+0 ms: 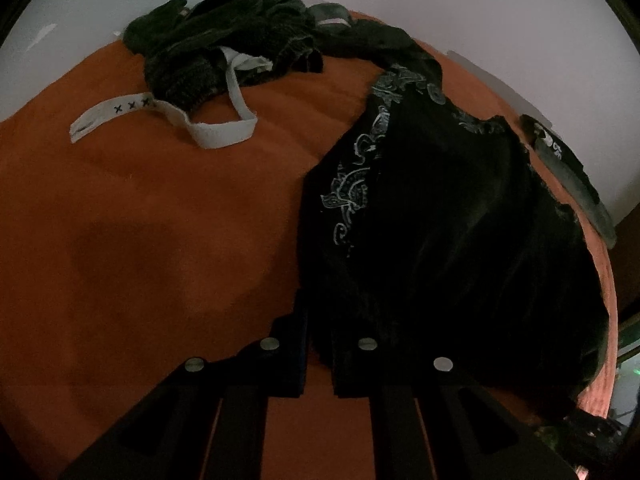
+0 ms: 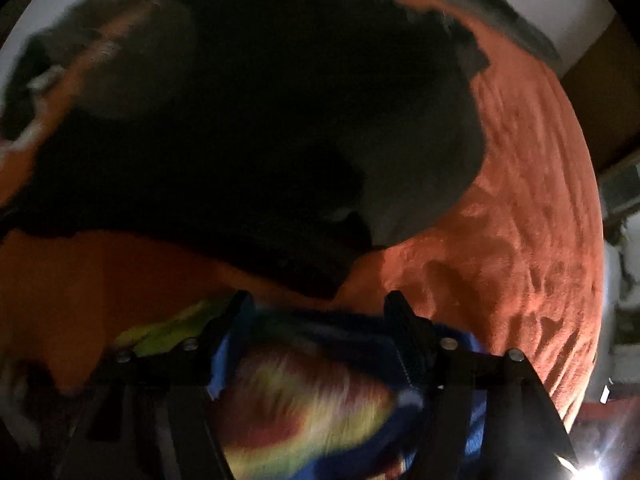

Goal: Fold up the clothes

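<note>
Orange blanket [image 1: 140,240] is lying bare toward nine o'clock; left gripper [image 1: 318,344], jaws narrow, is nipping the black garment's [image 1: 440,240] near hem, while right gripper [image 2: 320,320] is hovering wide over multicoloured cloth [image 2: 304,408]

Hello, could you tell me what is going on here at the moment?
A person is sorting laundry on an orange blanket with a handheld gripper in each hand. The left gripper, jaws nearly closed, sits at the near edge of a black embroidered garment spread flat; whether it pinches the cloth is unclear. The right gripper, jaws open, hovers over a multicoloured cloth. A dark pile with a white strap waits behind.
</note>
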